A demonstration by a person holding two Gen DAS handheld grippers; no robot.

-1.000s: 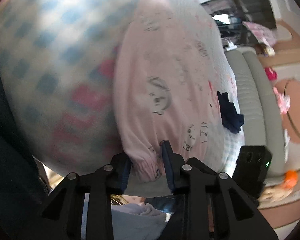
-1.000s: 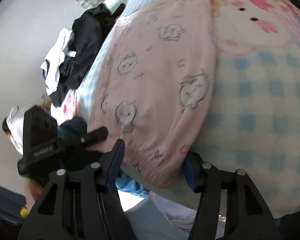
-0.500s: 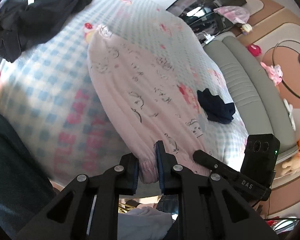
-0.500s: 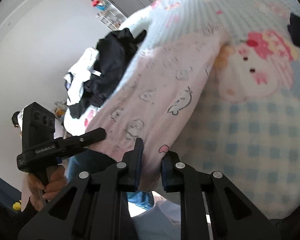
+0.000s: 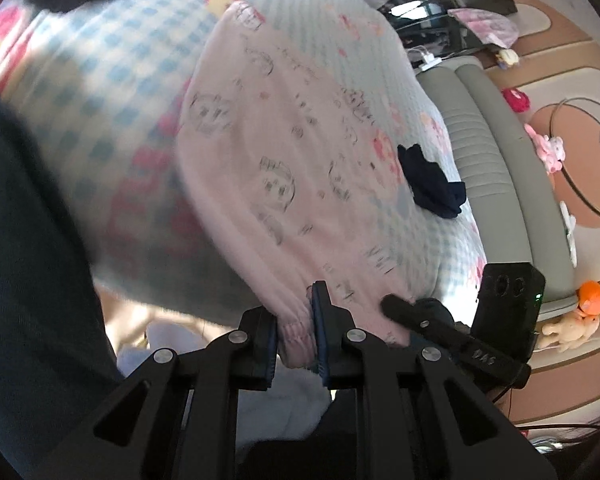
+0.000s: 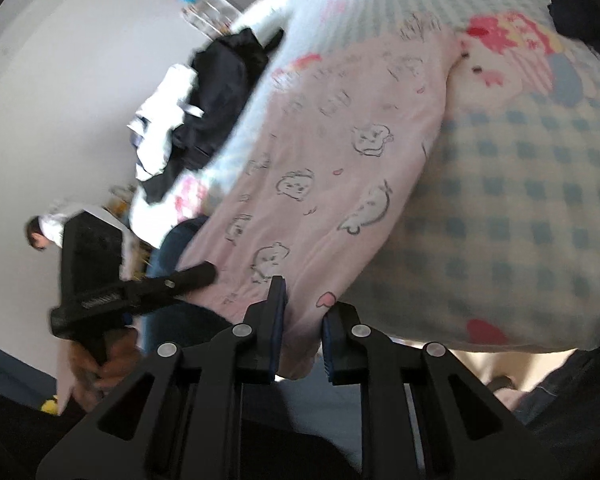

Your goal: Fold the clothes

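Pink pants (image 5: 284, 184) lie flat on the checked bed cover (image 5: 100, 64); the left gripper (image 5: 294, 334) pinches 1 gathered hem; the right gripper (image 6: 302, 334) pinches the other; farther off sits a dark clothes pile (image 6: 216, 92).

Close downward wrist views, shared pink garment (image 5: 284, 168).

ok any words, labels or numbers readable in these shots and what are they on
"DAS", seen upside down: on the black arm of the right gripper, in the left wrist view.
White lettering on the side of the left gripper, in the right wrist view: too blurred to read.
Pink lettering on the checked bedsheet: too blurred to read.
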